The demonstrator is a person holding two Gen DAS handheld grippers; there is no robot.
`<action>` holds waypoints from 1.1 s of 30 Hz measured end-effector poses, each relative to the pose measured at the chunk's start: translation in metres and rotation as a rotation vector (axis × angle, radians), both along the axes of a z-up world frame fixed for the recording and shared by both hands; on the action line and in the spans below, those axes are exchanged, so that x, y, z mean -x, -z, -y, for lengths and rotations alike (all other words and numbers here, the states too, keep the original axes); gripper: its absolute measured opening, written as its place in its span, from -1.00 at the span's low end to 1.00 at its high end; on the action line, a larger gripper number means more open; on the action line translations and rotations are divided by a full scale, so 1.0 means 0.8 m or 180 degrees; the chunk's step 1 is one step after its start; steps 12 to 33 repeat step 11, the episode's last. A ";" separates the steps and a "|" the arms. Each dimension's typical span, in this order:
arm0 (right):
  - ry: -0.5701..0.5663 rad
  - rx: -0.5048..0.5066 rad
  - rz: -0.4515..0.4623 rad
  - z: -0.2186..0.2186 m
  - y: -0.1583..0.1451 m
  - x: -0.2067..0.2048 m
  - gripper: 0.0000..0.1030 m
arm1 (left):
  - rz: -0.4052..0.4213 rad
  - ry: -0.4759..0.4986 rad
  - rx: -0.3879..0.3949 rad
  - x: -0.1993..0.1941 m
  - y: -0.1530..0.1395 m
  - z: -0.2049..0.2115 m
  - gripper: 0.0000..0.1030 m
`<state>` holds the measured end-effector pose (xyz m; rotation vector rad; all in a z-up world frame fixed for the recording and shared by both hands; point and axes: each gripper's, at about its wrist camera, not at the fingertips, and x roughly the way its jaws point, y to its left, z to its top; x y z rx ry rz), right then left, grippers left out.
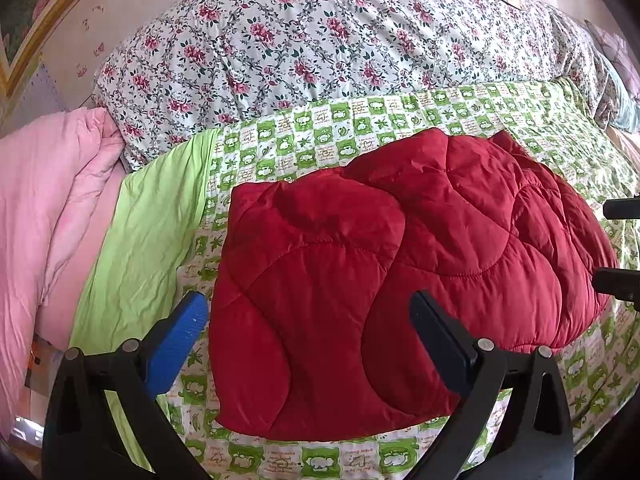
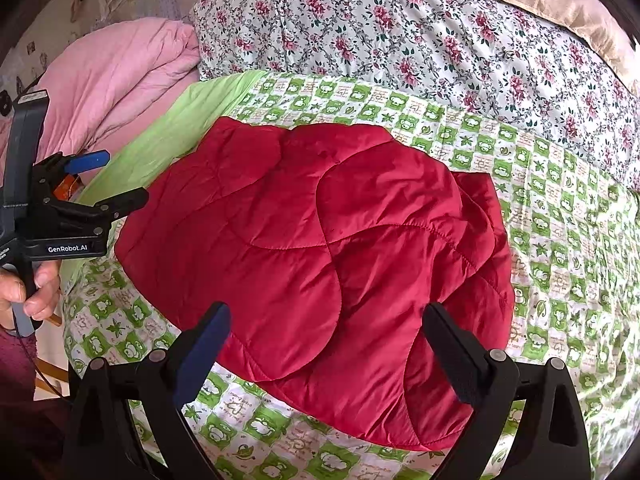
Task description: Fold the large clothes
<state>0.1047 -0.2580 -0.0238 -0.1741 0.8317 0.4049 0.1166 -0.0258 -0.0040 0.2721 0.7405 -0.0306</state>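
While both my grippers hover over the bed, neither grips anything. Left gripper (image 1: 310,320): jaws spread wide, blue pads apart, above the near-left edge of the red quilted jacket (image 1: 400,256). Right gripper (image 2: 326,328): jaws also spread, empty, over the jacket's near edge. Jacket lies folded into a compact bundle, resting flat on the green-and-white checked sheet (image 1: 360,120). Plain green fabric (image 1: 148,224) just left of it, pink quilt (image 1: 52,200) further left, floral quilt (image 1: 320,36) on the far side. My hand (image 2: 28,292) on the left gripper's handle shows in the right wrist view.
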 end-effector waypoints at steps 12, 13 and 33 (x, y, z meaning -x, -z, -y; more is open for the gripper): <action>0.0012 -0.0060 -0.0001 -0.001 0.002 -0.002 0.89 | 0.0034 0.0020 0.0066 0.002 -0.002 0.002 0.97; 0.0012 -0.0060 -0.0001 -0.001 0.002 -0.002 0.89 | 0.0034 0.0020 0.0066 0.002 -0.002 0.002 0.97; 0.0012 -0.0060 -0.0001 -0.001 0.002 -0.002 0.89 | 0.0034 0.0020 0.0066 0.002 -0.002 0.002 0.97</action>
